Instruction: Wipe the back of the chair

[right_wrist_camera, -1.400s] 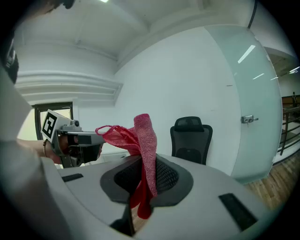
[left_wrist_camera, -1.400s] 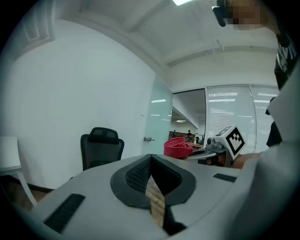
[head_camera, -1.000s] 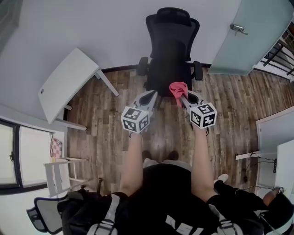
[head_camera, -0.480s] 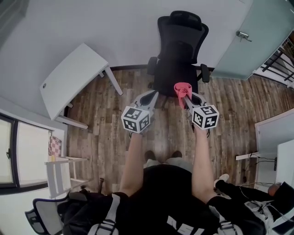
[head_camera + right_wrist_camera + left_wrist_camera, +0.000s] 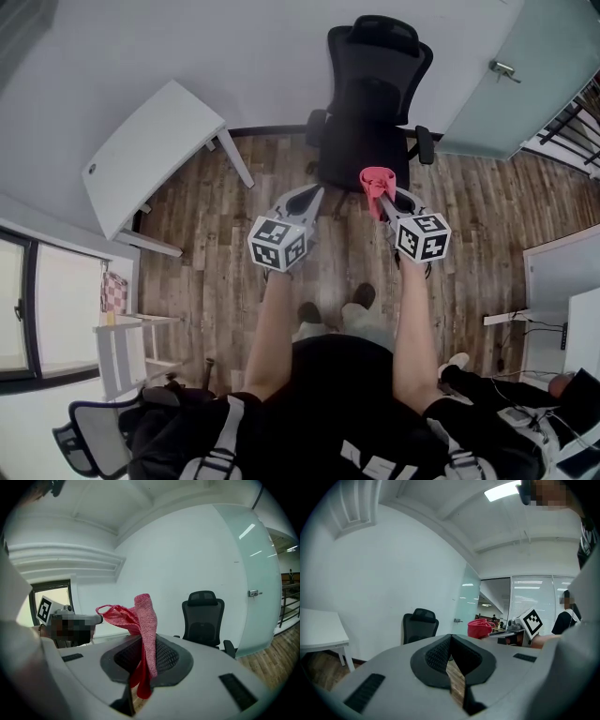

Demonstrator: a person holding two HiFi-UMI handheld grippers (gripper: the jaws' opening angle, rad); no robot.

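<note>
Cloth (image 5: 143, 613) gripped and ready, chair (image 5: 375, 103) not yet touched

Right gripper (image 5: 143, 645) has its jaws clamped on the pink-red cloth. One fold stands up above the pads and a tail hangs below them. Pinching it near the middle leaves a loose, soft fold out front, which I judge suits a wiping stroke better than a bunched corner would.

Left gripper (image 5: 450, 638) has its jaws pressed together with nothing between them. It is held level beside the right one, apparently idle (it may serve to steady or turn the seat).

The black mesh office chair stands against the white wall beside a frosted glass door (image 5: 487, 66), with its seat facing the person. The rear of the backrest therefore faces the wall, so reaching it probably calls for swivelling the chair or stepping round it. Both gripper views show the chair well apart from the jaws. In the steep head view the cloth overlaps the seat's front edge, but that looks like line of sight only, and I cannot be sure of the gap.

No brand or wording can be read on the chair, cloth or door. The only printed patterns are the black-and-white square markers on each gripper's cube
</note>
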